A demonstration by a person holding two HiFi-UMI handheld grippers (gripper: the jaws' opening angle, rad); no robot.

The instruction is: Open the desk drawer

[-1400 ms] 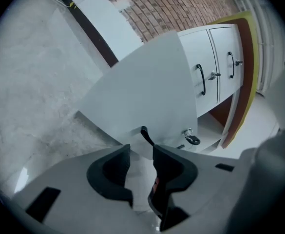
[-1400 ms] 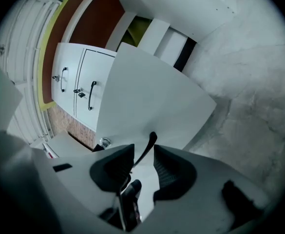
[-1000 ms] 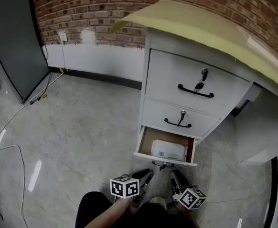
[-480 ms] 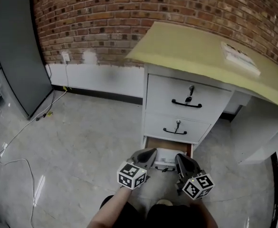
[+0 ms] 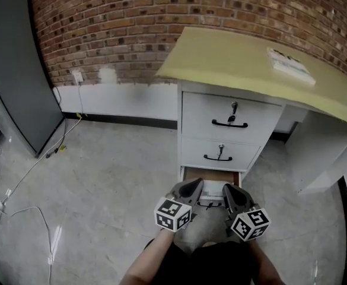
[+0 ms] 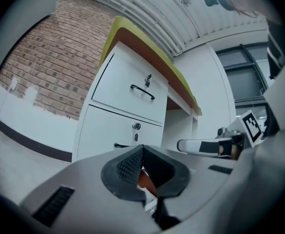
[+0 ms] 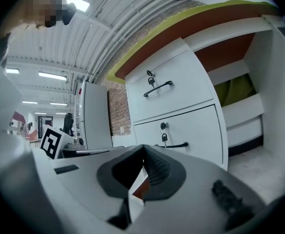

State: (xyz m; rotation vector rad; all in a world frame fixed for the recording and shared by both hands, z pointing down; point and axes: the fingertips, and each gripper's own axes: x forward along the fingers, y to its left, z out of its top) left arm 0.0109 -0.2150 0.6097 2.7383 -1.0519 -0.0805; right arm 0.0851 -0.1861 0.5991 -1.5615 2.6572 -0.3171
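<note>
Left gripper [image 5: 194, 186] and right gripper [image 5: 229, 193] closed tight, empty, side by side above front edge of open bottom drawer [image 5: 212, 174]; something white [image 5: 211, 189] inside; wide floor [image 5: 102, 177] at left.

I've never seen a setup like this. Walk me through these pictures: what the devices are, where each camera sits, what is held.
No robot here: a person holds a gripping tool in each hand; the marker cubes are part of them. The wide picture comes from a camera on the person's head, looking down at the left tool and right tool before a white desk with a yellow top. The other two come from cameras riding on each tool, looking along its jaws. Both tools are shut and hold nothing. The bottom drawer stands open; the two above are closed. A flat white item lies on the desk top.
</note>
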